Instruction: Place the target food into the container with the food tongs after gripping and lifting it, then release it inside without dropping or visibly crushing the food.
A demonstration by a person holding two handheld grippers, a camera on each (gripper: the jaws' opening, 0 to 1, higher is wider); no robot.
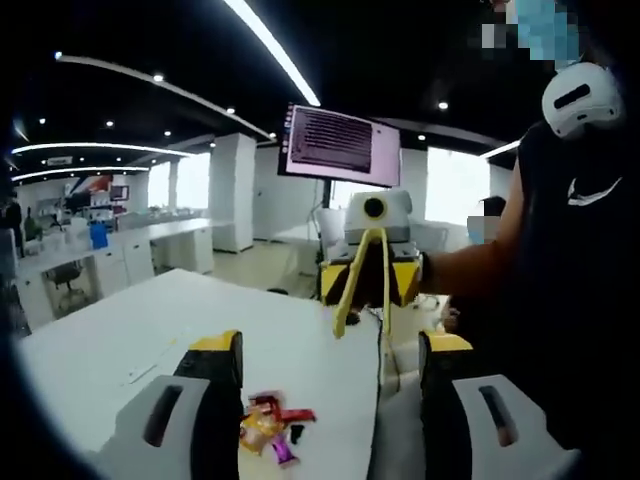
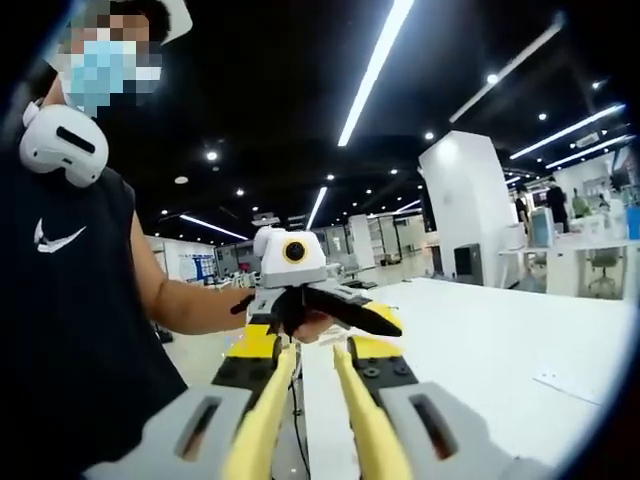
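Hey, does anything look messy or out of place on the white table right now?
A few small snack wrappers lie in a loose heap on the white table between the left gripper's open jaws. The right gripper holds yellow tongs. Nothing looks spilled or damaged.

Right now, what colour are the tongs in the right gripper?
Yellow tongs, clearest in the left gripper view, held by the right gripper.

Ahead of you the white table (image 1: 150, 330) lies mostly bare, so a gripper passes freely. Small food packets (image 1: 272, 425) sit near its front edge; the yellow tongs (image 1: 365, 275) hang above the table.
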